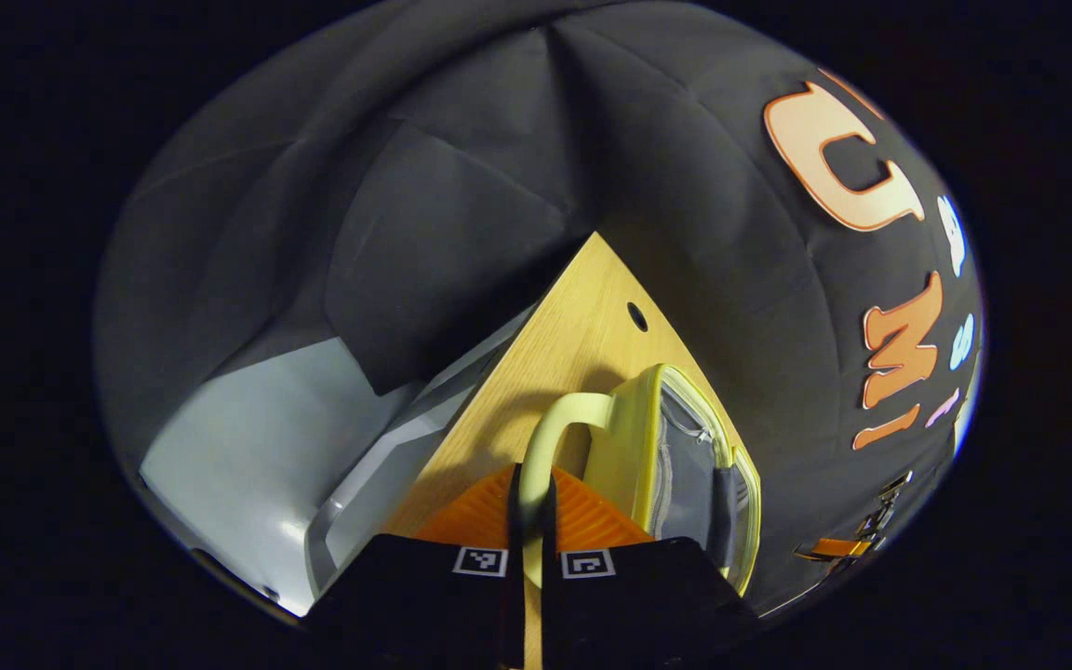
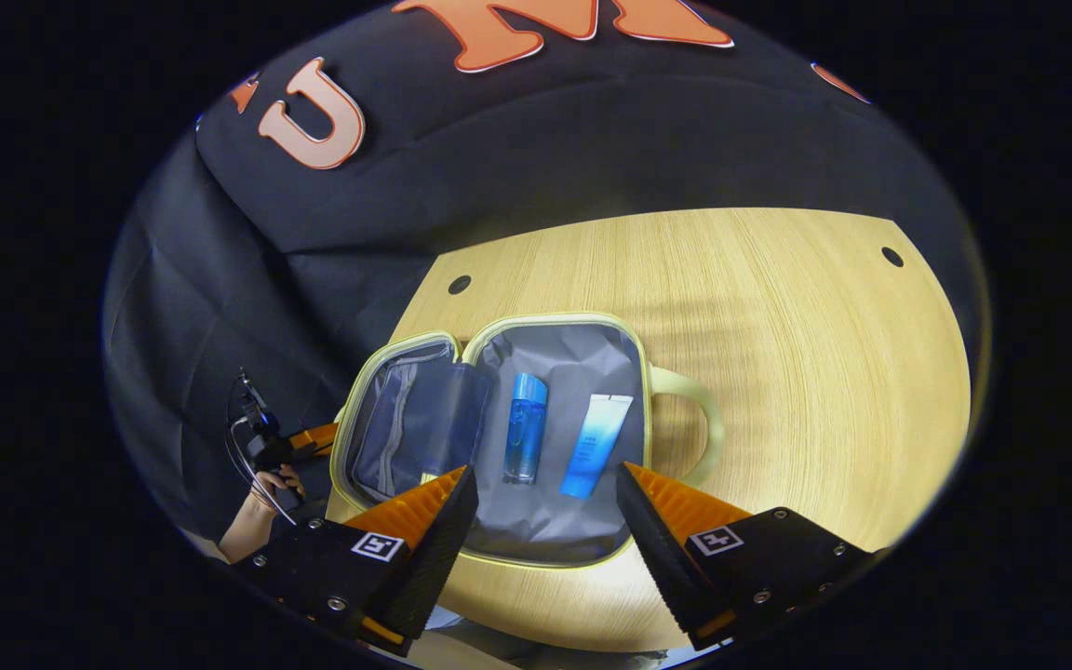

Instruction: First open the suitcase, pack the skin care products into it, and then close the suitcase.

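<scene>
Clamped together at the bottom centre of the left gripper view, the left gripper (image 1: 530, 507) pinches the pale yellow handle (image 1: 545, 437) of the suitcase (image 1: 685, 456), an orange finger pressing on either side of the loop; the case's raised lid stands on edge at lower right of that frame, grey lining facing right. In the right gripper view the right gripper (image 2: 545, 502) hangs with its jaws wide apart at the bottom of the frame, holding and touching nothing, just above the near rim of the case. One suitcase lies open in the middle of that frame, lid to the left, with a second handle (image 2: 699, 419) on its right. Two skin care products rest on its grey lining: one blue bottle (image 2: 525, 428) and one blue tube (image 2: 596, 445), side by side, apart. A hand (image 2: 261, 502) holding the other gripper shows at lower left. One light wooden table (image 2: 824, 372) carries the case, with black cloth behind.
</scene>
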`<move>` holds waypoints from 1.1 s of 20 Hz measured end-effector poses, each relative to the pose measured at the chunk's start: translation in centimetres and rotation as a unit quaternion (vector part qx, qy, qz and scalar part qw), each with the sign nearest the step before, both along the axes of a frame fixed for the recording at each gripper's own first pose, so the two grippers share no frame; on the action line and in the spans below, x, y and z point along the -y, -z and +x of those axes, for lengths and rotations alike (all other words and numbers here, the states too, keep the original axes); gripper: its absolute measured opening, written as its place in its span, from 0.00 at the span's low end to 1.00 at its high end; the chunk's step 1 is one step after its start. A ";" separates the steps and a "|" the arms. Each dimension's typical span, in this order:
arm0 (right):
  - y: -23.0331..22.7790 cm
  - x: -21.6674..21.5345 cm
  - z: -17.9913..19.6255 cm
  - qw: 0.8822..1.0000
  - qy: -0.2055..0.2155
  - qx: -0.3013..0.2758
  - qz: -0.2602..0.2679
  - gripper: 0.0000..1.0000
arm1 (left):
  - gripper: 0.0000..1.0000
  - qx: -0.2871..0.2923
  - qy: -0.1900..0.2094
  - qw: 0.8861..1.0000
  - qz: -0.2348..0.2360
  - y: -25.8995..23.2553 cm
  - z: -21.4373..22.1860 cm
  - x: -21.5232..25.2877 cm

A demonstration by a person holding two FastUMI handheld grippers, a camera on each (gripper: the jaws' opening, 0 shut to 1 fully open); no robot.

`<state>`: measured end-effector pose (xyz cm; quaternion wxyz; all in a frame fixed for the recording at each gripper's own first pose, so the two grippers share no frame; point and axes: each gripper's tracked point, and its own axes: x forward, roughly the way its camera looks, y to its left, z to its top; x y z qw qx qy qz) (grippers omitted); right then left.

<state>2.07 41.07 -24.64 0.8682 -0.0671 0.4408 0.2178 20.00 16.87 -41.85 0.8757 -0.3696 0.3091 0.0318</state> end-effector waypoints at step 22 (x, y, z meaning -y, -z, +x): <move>-7.8 7.2 0.2 0.993 -0.054 0.065 0.080 0.95 | 0.06 0.052 0.122 0.913 0.385 -25.8 1.0 18.6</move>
